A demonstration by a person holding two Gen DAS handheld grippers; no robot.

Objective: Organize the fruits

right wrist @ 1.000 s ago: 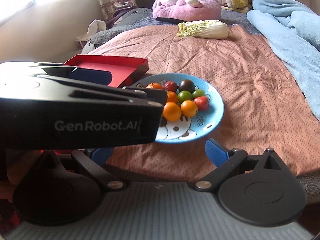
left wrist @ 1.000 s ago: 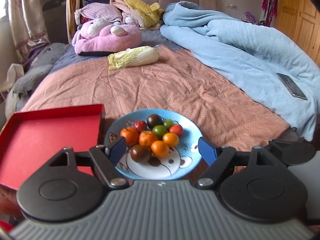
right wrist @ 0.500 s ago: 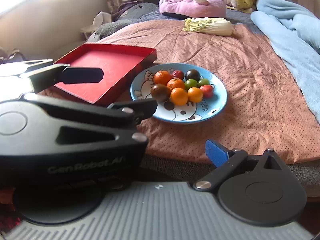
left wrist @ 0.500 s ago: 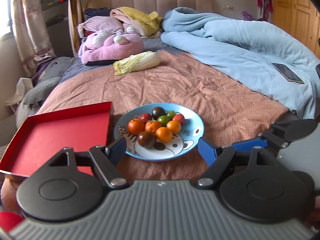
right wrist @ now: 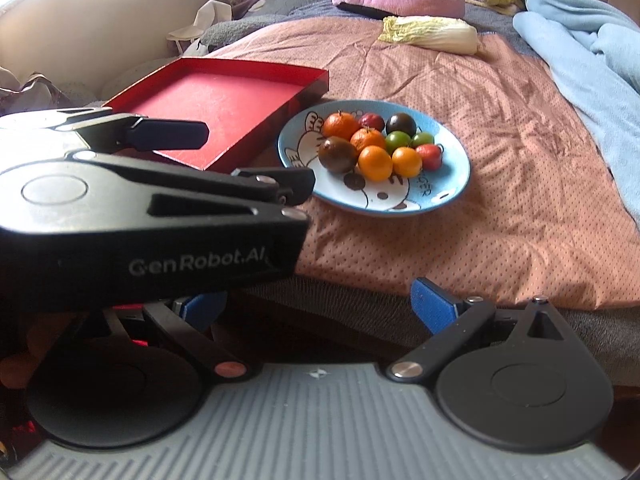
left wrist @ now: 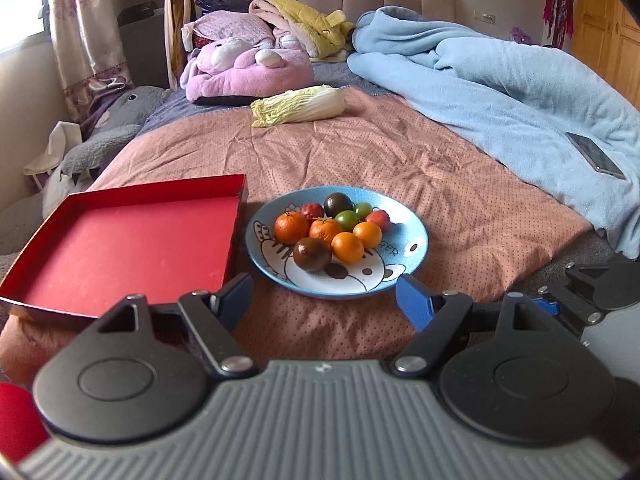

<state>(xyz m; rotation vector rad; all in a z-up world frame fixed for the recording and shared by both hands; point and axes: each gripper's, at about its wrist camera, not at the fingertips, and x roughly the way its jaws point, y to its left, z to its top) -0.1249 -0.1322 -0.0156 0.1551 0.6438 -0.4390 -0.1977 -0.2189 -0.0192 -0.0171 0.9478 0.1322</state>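
On the salmon-pink dotted bedspread (left wrist: 360,152) of a bed sits a round blue ceramic plate with a cartoon cat print (left wrist: 414,246), and on it lies a cluster of small fruits (left wrist: 332,226): two ribbed orange mandarins, two smooth orange ones, two dark brownish-purple ones, two green ones and two red ones, all touching one another toward the far half of the plate. Just beside the plate, on its left, lies a shallow red rectangular tray (left wrist: 120,248) with nothing in it. Farther up the bed rest a pale yellow-green napa cabbage (left wrist: 298,106), a pink plush toy (left wrist: 248,68) and a rumpled light blue blanket (left wrist: 500,92) with a phone (left wrist: 594,156) lying on it. The left hand-held gripper (left wrist: 324,300) hovers at the near edge of the bed, its blue-padded jaws spread wide and holding nothing, with the plate just ahead of them. The right hand-held gripper (right wrist: 320,306) hangs lower and to the right, short of the bed's edge, its jaws likewise wide apart and empty; the left one's black body crosses the right wrist view.
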